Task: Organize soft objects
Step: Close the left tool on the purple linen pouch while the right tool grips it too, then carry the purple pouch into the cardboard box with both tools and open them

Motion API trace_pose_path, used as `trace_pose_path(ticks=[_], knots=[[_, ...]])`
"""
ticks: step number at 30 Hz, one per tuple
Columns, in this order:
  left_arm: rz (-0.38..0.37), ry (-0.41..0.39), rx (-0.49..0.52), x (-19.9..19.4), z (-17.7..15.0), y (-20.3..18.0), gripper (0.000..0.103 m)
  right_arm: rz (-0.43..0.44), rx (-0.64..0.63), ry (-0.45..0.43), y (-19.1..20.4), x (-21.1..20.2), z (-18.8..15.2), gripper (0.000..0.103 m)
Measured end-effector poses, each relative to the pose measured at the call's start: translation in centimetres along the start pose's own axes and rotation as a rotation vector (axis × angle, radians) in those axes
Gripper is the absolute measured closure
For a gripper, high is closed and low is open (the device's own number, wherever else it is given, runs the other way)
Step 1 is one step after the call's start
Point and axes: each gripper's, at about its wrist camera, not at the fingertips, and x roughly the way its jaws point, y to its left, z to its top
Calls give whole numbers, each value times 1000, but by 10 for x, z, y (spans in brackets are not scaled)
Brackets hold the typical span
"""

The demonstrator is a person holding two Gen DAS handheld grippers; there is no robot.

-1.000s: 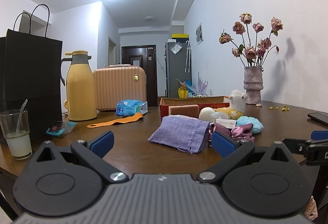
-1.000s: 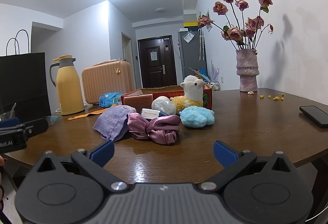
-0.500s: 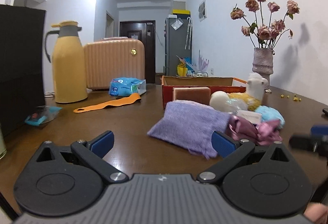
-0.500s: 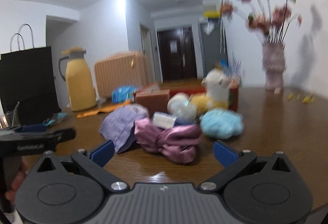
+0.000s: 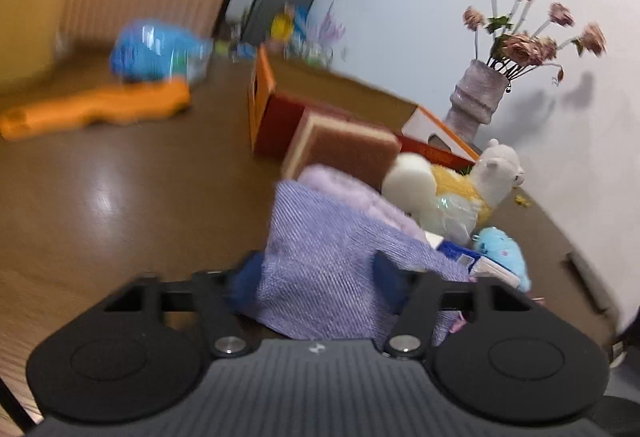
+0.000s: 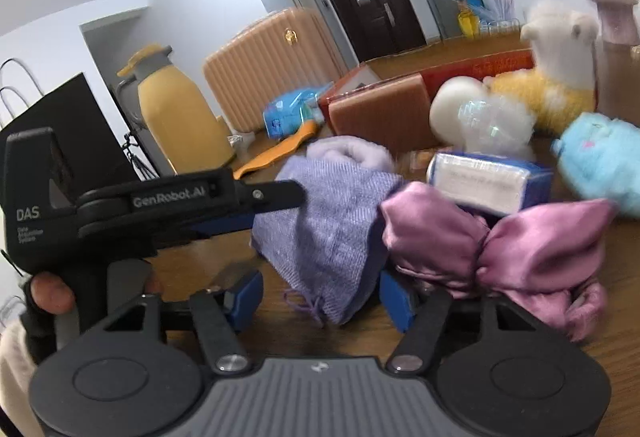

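- Two grippers are brought onto one thing, the purple woven pouch [image 6: 328, 225], which lies on the desk [image 5: 120, 197] at the near edge of the pile, touching the pink satin bow [image 6: 512, 241].
- The left gripper [image 5: 316, 277] has the pouch between its fingers, which are closing; whether the pads already press the cloth cannot be told.
- The right gripper [image 6: 322, 297] straddles the pouch's lower corner, its fingers closing too, with a gap still seen on the left side.
- The step in hand is judged to be the grasp of the pouch.
- A firm hold by both is called for next, then a lift clear of the bow, probably toward the red box [image 5: 280, 125].
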Motion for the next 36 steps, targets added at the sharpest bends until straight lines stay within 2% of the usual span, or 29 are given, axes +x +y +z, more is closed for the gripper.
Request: trace_pose_path(ticks=[1,2,3,4,5,10,12,14,15,17,20,21,23,24,26,27,29,32,34,36], knots=[[-15,-3,-12,0,-1,1,57,-22,-3,3,2,1,2,44],[-29,-11,-18,-1,-4,2,64,-37,-11,2,2,3,2,56],[-36,-11,-19,-4,-6,3,65,-47,-21,4,2,6,2,80],[-41,-13,-19,-7,-9,2,69,-46,-23,17,1,8,2,90],[-38,-19,-16,-13,-14,-1,71,-17,-26,27,2,6,0,94],[7,-43,17,-67,-51,-23,71,93,-105,43,13,-32,-20,95],[12,-40,3,-90,-73,-34,65,124,-129,73,13,-57,-32,95],[5,-54,10,-106,-91,-44,56,141,-132,102,8,-78,-41,93],[0,-66,28,-113,-100,-50,52,125,-124,110,3,-89,-45,89],[28,-104,58,-123,-112,-59,32,80,-112,105,-7,-107,-48,79],[64,-139,78,-124,-121,-67,29,13,-77,48,-21,-126,-48,70],[55,-134,71,-121,-123,-66,29,2,-61,17,-24,-131,-48,65],[33,-116,55,-116,-125,-64,30,-9,-32,-30,-29,-132,-47,61],[27,-110,51,-114,-125,-61,32,-14,-29,-44,-32,-126,-45,61],[9,-91,40,-109,-124,-57,53,-32,-45,-66,-27,-113,-44,61],[1,-83,32,-107,-124,-56,59,-49,-65,-68,-25,-108,-46,61],[-7,-68,27,-104,-124,-54,79,-108,-162,-63,-10,-90,-52,61],[-29,-64,40,-106,-126,-55,87,-183,-319,-67,10,-73,-64,63],[-27,-70,60,-109,-128,-58,89,-196,-351,-66,14,-71,-67,66],[-29,-68,65,-110,-129,-59,91,-181,-351,-65,15,-75,-68,76]])
